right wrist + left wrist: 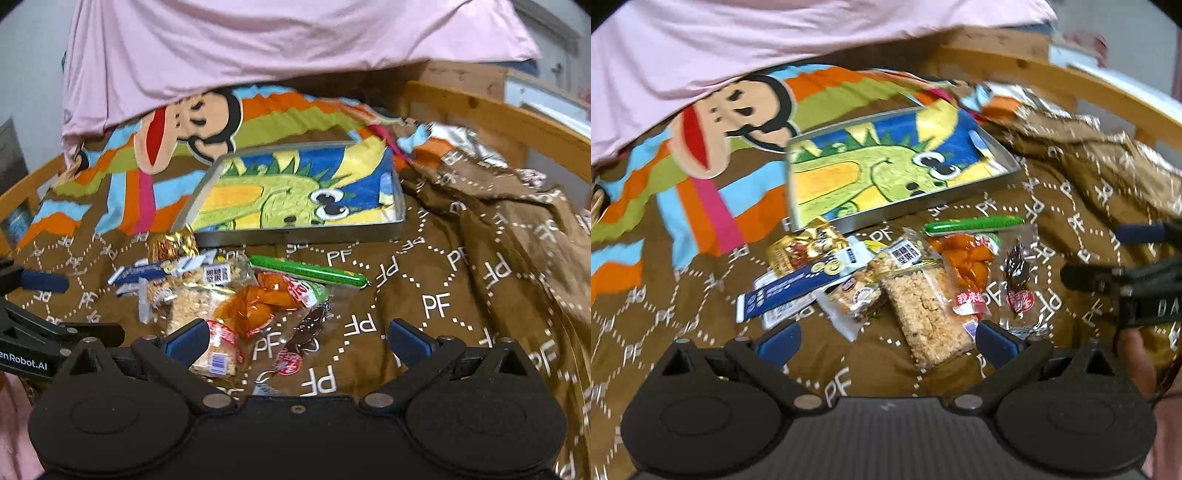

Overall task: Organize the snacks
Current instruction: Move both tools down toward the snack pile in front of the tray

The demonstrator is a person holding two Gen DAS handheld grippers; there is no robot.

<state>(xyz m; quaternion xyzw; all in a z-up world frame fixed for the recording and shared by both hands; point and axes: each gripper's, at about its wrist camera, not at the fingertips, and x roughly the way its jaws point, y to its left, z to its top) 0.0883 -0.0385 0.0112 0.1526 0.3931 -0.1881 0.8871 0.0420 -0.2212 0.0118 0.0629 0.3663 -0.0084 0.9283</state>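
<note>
A metal tray [1004, 151] [295, 233] lined with a dinosaur towel lies on the brown bedspread. In front of it lies a pile of snacks: a gold packet [805, 245] [171, 242], a blue bar [798, 286] [147, 271], a rice-crisp bar [927, 317] [195, 306], an orange packet [967, 269] [258, 304], a dark clear packet [1017, 280] [303, 332] and a green sausage stick [973, 224] [308, 271]. My left gripper [886, 341] is open and empty just before the pile. My right gripper [295, 341] is open and empty over the pile's near edge.
A pink sheet [738, 48] [258, 44] hangs over the far side. A wooden bed rail [1071, 79] [498, 114] curves along the right. Crumpled brown blanket [517, 221] is heaped at the right. The right gripper shows at the left wrist view's right edge [1108, 254].
</note>
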